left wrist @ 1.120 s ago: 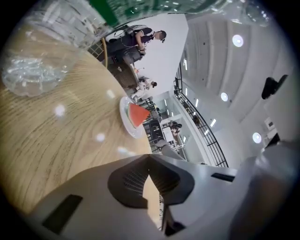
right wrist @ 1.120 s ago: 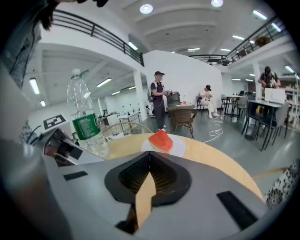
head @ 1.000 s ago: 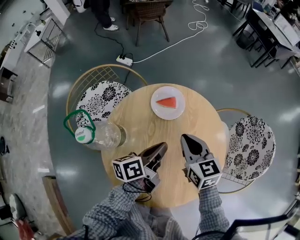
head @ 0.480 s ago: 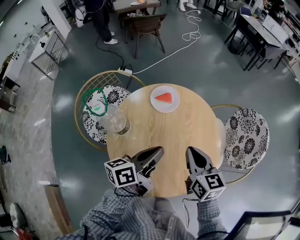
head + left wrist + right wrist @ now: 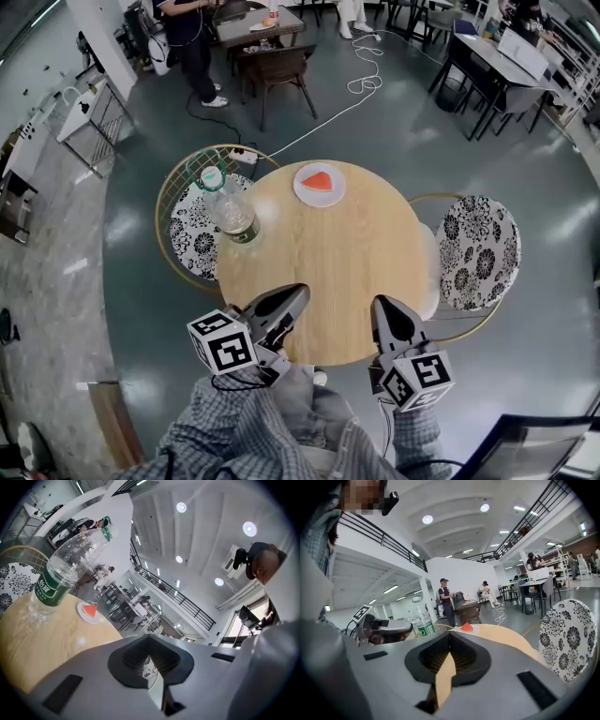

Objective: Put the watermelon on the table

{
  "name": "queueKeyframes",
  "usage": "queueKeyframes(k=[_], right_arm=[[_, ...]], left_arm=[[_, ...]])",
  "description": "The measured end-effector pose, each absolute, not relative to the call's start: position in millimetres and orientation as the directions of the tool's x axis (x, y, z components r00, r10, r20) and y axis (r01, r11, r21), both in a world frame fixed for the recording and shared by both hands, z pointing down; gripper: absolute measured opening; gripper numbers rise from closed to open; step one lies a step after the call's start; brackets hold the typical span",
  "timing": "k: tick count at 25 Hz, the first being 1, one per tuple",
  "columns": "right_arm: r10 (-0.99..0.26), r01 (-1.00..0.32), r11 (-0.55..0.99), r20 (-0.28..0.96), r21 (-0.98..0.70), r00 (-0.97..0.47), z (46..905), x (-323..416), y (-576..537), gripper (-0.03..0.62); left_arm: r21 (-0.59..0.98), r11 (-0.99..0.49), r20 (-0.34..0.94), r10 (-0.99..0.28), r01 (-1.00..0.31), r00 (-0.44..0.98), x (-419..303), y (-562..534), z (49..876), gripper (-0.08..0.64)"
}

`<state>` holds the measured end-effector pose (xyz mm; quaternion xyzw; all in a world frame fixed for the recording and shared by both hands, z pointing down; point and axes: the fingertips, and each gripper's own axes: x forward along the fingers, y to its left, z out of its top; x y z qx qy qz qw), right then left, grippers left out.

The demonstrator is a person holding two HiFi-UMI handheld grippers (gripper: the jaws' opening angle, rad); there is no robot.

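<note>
Head view: wooden table (image 5: pixel 328 262) on grey floor (image 5: pixel 422 122); left gripper (image 5: pixel 293 294), right gripper (image 5: pixel 382 307) both closed, empty.

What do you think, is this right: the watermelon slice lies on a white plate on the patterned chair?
No, the place is wrong: the watermelon slice lies on its white plate on the round table, as the head view shows.

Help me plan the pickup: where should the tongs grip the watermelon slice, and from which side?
Probably grip the watermelon slice across its wide middle, not its thin tip, coming down from above. It is a small wedge on a shallow plate at the far edge of the table. The bottle stands to its left, so the right tongs look less hindered.
</note>
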<state>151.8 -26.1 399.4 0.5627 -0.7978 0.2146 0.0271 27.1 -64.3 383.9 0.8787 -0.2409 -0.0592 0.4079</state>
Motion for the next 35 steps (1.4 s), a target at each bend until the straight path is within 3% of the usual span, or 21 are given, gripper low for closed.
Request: queueKeyframes(k=[16,29,35], right_arm=[[-0.93,-0.913,0.125,0.274,-0.388,-0.244,378,156,40,0.009],[-0.939,-0.913,0.282,0.112,-0.295,-0.326,327,97,15,0.009],[-0.936,-0.915,0.287,0.122,-0.283,-0.331,331,87,16,0.009]], left_arm=[[0.721,-0.634,0.063,-0.341,-0.279,0.938,38,-1,343,0.006],[0.695,-0.67,0.02,-0.341,-0.259,0.94,7,-24,324,0.006],[0.693,-0.68,0.009,-0.323,-0.239,0.946,4,-25,323,0.006]])
